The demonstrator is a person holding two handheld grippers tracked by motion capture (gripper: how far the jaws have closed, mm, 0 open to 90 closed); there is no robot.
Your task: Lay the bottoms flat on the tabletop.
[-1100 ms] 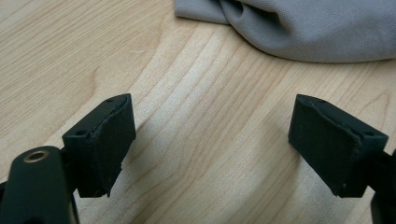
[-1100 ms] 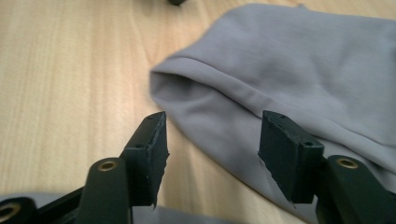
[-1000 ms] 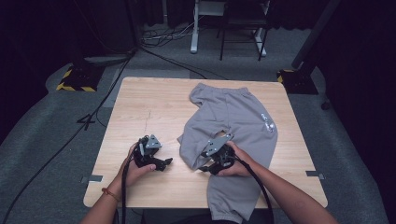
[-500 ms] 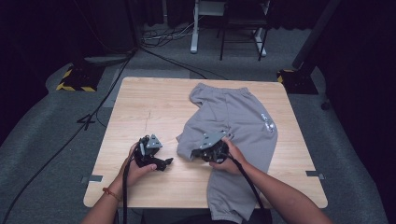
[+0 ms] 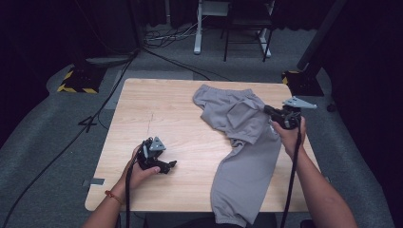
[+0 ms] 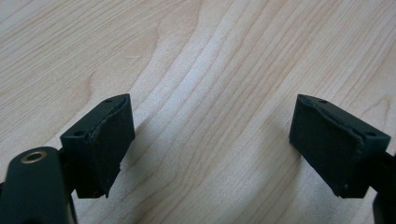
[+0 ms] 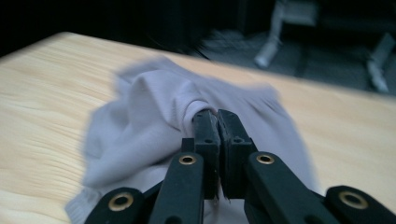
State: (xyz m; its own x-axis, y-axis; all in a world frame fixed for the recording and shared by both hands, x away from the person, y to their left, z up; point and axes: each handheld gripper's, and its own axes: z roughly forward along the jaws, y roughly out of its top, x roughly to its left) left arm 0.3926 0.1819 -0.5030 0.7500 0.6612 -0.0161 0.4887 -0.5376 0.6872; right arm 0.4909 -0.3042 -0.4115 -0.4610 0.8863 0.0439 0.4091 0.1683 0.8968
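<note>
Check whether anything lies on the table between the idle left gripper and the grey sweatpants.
Nothing visible does. Bare wooden table separates the open left gripper from the grey sweatpants; the right gripper is shut on the fabric at the far side.

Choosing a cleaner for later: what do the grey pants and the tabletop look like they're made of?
Grey pants: soft matte knit, probably cotton-blend jersey; it drapes, bunches and has gathered elastic cuffs. Table: pale wood or wood-look laminate, smooth with a low sheen; grain lines are plain in the left gripper view, but solid or veneer can't be told.
</note>
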